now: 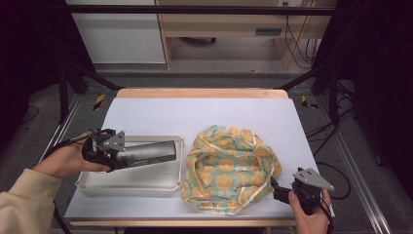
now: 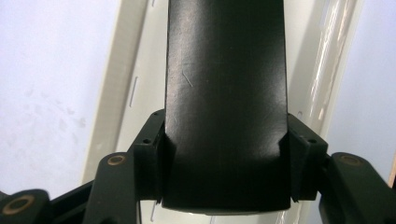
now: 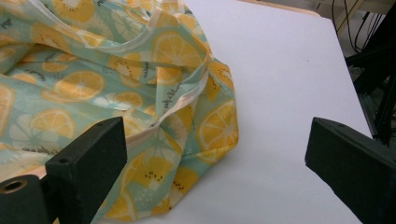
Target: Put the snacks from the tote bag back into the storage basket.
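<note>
I'm gripping dark matte cylinder (image 1: 146, 152) in left gripper (image 2: 226, 154), jaws clamping its end, over white tray (image 1: 160, 187). Right gripper (image 3: 219, 161) gaping beside lemon-print bag (image 1: 229, 165).

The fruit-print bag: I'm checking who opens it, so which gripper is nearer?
Right. The right gripper sits open at the bag's near corner; the left gripper holds a dark tube over the tray.
</note>
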A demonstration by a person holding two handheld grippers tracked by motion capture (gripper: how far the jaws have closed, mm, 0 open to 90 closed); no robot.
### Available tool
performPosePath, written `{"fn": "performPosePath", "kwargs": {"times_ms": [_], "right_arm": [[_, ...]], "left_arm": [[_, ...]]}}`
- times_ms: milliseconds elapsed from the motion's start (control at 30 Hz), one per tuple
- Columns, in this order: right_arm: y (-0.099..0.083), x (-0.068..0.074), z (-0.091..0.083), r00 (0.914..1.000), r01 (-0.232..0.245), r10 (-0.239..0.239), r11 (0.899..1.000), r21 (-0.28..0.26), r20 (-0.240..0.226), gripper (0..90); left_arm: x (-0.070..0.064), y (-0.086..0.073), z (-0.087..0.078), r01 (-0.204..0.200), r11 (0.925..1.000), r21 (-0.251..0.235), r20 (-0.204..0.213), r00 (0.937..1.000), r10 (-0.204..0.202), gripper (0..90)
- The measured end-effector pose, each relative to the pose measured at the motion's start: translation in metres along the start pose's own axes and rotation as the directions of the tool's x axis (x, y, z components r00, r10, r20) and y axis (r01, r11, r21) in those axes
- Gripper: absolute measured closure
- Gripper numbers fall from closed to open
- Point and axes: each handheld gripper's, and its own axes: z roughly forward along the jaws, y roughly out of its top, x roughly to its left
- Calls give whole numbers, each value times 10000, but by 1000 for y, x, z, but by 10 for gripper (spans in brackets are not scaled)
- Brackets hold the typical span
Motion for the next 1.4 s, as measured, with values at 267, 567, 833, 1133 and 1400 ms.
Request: {"fn": "performPosePath", "kwargs": {"times_ms": [267, 567, 833, 1133, 1400], "right_arm": [[-2, -3, -2, 9999, -103, 103, 9999, 25, 54, 59], [-3, -7, -5, 9992, -378, 378, 9993, 5, -131, 61], [-7, -13, -3, 9980, -595, 599, 9980, 213, -192, 59], [-12, -20, 3, 9938, -968, 986, 9946, 372, -507, 58], [-15, -21, 7, 9936, -988, 1021, 9929, 658, -480, 58]], "left_arm": [[-1, -5, 3, -5, 10000, -17, 34, 10000, 5, 432], [-6, -4, 7, -339, 9994, 26, 162, 9993, 338, 432], [-8, -7, 11, -364, 9993, -64, 343, 9987, 366, 432], [-8, -8, 14, -668, 9974, -263, 551, 9961, 682, 432], [-12, -12, 25, -780, 9961, -402, 810, 9934, 811, 432]]}}
